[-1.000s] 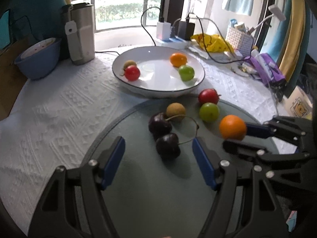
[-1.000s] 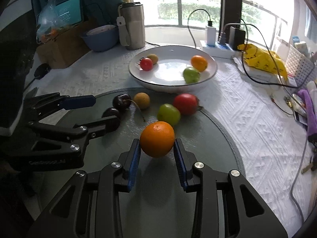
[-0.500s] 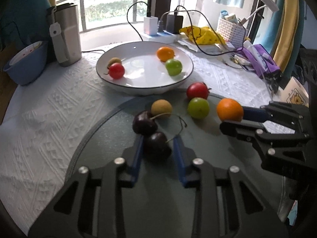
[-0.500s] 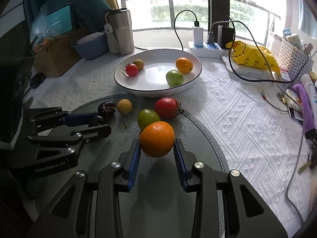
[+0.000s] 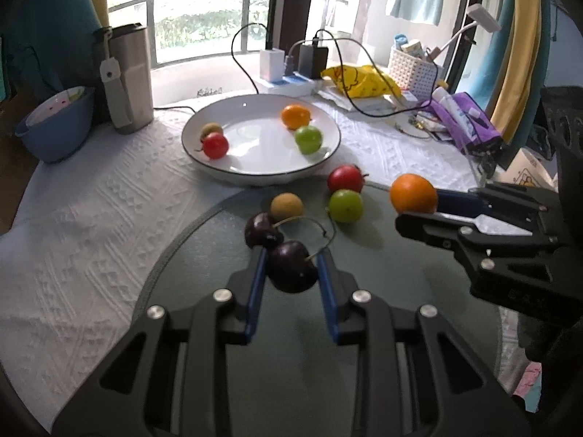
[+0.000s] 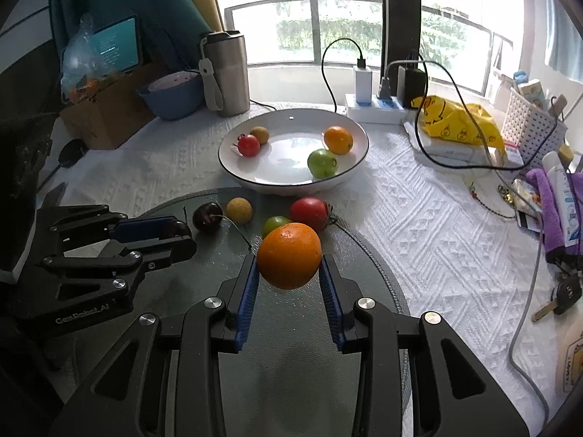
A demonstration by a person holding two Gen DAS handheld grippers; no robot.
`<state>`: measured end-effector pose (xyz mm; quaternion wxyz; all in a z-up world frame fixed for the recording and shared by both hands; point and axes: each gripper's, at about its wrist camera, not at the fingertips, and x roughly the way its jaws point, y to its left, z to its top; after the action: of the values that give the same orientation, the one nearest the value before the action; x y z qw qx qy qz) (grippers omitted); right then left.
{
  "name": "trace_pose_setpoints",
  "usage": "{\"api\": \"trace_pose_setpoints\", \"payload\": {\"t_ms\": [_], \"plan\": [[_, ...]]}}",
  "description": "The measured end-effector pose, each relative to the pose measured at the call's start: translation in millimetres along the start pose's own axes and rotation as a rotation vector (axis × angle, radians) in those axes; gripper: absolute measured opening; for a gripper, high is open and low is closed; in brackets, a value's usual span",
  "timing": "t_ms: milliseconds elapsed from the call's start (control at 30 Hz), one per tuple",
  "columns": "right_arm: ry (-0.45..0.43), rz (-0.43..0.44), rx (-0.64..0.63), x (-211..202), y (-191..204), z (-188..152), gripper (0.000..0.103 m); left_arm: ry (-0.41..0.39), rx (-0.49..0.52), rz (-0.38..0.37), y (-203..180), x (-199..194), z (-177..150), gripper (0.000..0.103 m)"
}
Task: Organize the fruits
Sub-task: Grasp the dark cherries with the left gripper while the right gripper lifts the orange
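Observation:
My left gripper point(image 5: 291, 267) is shut on a dark cherry point(image 5: 292, 266), joined by a stem to a second cherry point(image 5: 261, 230) just ahead. My right gripper point(image 6: 289, 273) is shut on an orange point(image 6: 289, 255) and holds it above the glass mat point(image 6: 364, 266); the orange also shows in the left wrist view point(image 5: 413, 193). On the mat lie a tan fruit point(image 5: 286, 207), a green fruit point(image 5: 345, 205) and a red fruit point(image 5: 345, 179). The white plate point(image 5: 255, 176) behind holds an orange, a green fruit, a red fruit and a tan fruit.
A steel tumbler point(image 5: 127, 76) and a blue bowl point(image 5: 54, 127) stand at the back left. A power strip with cables point(image 5: 288, 83), a yellow bag point(image 5: 360, 78), a white basket point(image 5: 413, 65) and purple items point(image 5: 462, 123) crowd the back right. Keys point(image 6: 563, 296) lie at the right.
My left gripper closed on the near cherry and lifted it a little. My right gripper rose with the orange and moved slightly toward the plate.

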<state>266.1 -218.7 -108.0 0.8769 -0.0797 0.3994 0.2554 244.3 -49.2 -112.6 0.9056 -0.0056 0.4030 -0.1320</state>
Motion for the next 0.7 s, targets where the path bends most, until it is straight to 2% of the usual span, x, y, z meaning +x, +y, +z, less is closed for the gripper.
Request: {"api": "trace_pose_setpoints", "payload": {"t_ms": [700], "plan": [[-0.100,-0.024,-0.053,-36,14,40,0.036,-0.153,-0.006,0.020,20,-59,42,0.029]]}}
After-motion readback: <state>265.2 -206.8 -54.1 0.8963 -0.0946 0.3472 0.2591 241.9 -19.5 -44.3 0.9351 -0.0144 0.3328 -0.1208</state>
